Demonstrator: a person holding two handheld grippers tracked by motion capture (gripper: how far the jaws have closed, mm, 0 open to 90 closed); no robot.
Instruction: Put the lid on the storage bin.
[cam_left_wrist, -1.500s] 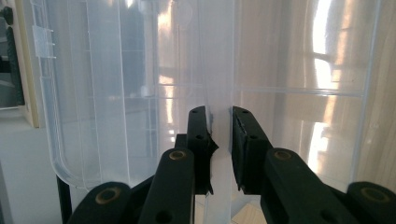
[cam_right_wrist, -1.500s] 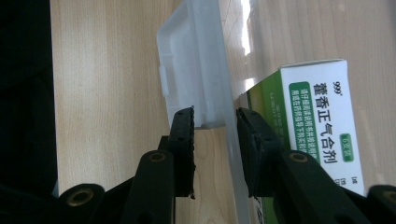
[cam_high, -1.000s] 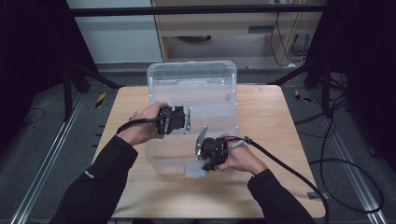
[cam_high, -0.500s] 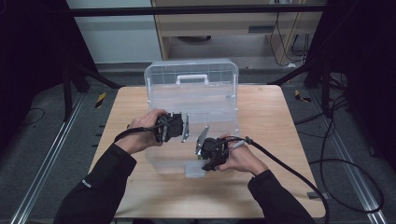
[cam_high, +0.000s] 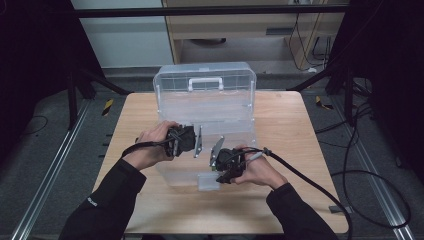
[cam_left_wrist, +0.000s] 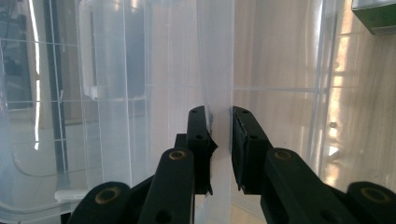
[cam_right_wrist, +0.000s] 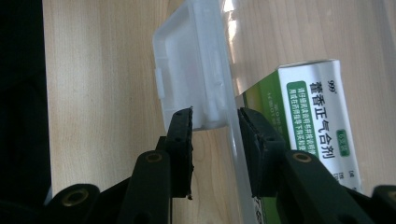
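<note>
left tool (cam_left_wrist: 218, 122) clamps upright lid (cam_high: 205, 92) of box (cam_high: 182, 176).

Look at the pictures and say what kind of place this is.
Probably a lab or recording workspace, not a home: a bare wooden table holding a clear plastic storage box, black cables trailing over a grey floor, and metal floor rails.

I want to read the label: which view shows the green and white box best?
The right gripper view: the green and white box lies close, its print sharp. The left gripper view shows a green corner. In the high view I cannot make it out.
</note>
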